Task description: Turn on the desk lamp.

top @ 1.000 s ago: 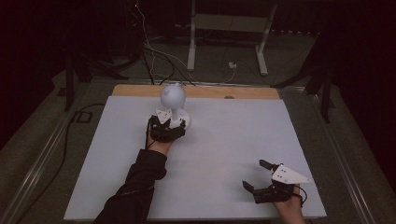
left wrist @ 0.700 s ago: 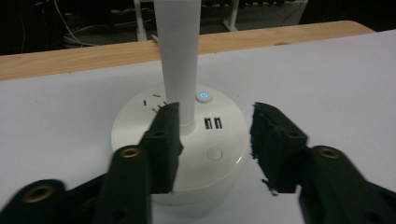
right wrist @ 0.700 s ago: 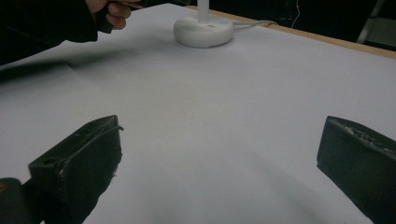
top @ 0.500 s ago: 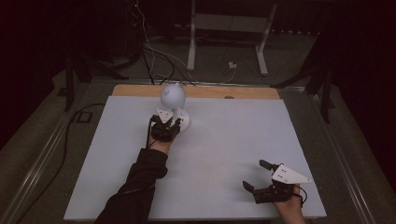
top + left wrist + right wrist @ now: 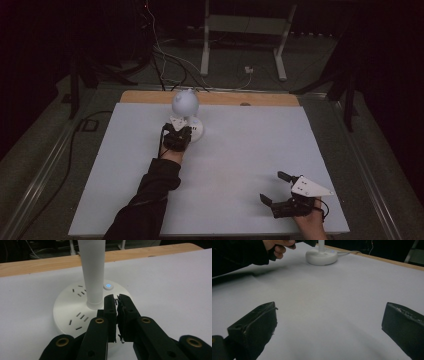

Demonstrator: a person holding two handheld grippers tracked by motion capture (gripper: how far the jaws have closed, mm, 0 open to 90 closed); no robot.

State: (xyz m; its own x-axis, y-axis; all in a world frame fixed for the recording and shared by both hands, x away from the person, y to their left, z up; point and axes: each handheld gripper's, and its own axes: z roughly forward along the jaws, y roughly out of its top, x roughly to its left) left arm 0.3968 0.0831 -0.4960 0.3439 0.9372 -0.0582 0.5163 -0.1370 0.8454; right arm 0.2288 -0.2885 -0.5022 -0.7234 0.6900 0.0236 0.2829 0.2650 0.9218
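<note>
A white desk lamp stands at the back of the white table (image 5: 240,165). It has a round head (image 5: 185,101), a stem (image 5: 92,270) and a round base (image 5: 67,312) with socket slots. A power button (image 5: 108,286) on the base glows blue. My left gripper (image 5: 180,127) (image 5: 117,298) is shut with nothing between its jaws, its tips over the base beside the stem and just short of the button. My right gripper (image 5: 274,187) (image 5: 329,320) rests open near the front right corner, holding nothing. The lamp base (image 5: 321,257) lies far ahead of it.
A wooden strip (image 5: 260,99) runs along the table's far edge. Cables (image 5: 165,60) and a white stand (image 5: 245,30) are on the dark floor behind. The hand (image 5: 278,247) holding the left gripper, and its dark sleeve, show at the top left of the right gripper view.
</note>
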